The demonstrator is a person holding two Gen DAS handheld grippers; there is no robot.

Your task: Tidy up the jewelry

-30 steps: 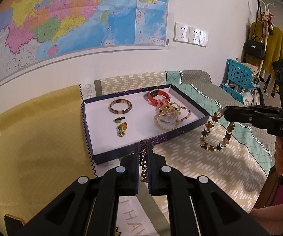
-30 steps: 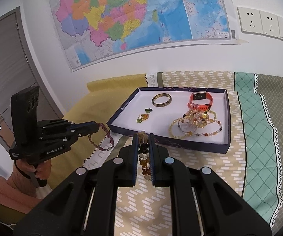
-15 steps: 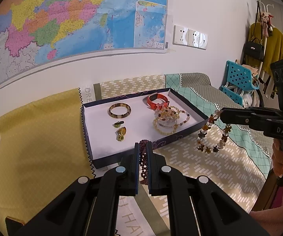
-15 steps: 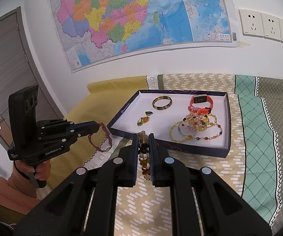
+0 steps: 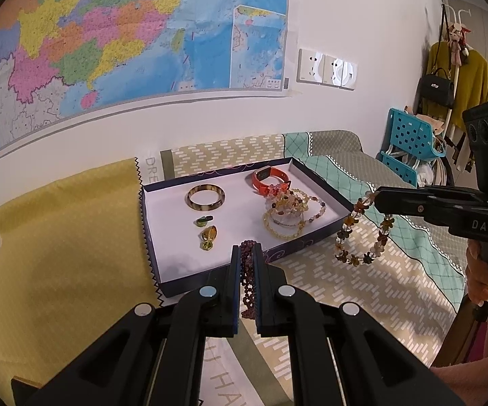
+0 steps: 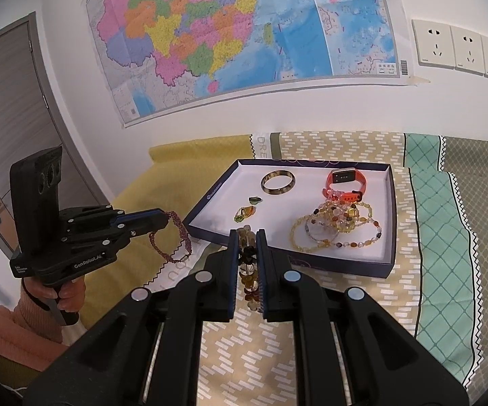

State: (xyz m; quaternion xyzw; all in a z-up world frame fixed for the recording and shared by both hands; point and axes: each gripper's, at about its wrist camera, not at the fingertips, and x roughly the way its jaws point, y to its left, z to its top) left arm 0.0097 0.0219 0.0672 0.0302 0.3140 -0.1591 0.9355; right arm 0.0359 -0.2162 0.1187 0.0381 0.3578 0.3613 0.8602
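Holding two bracelets: your left hand-held gripper clamps purple bead bracelet, your right hand-held gripper clamps amber flower-bead bracelet, both hanging near jewelry box.

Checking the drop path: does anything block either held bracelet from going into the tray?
Nothing visible does. The dark red bracelet and flower-bead bracelet hang outside the tray; only its low wall lies between.

Home bedroom: patchwork bedspread, wall map, hanging clothes.
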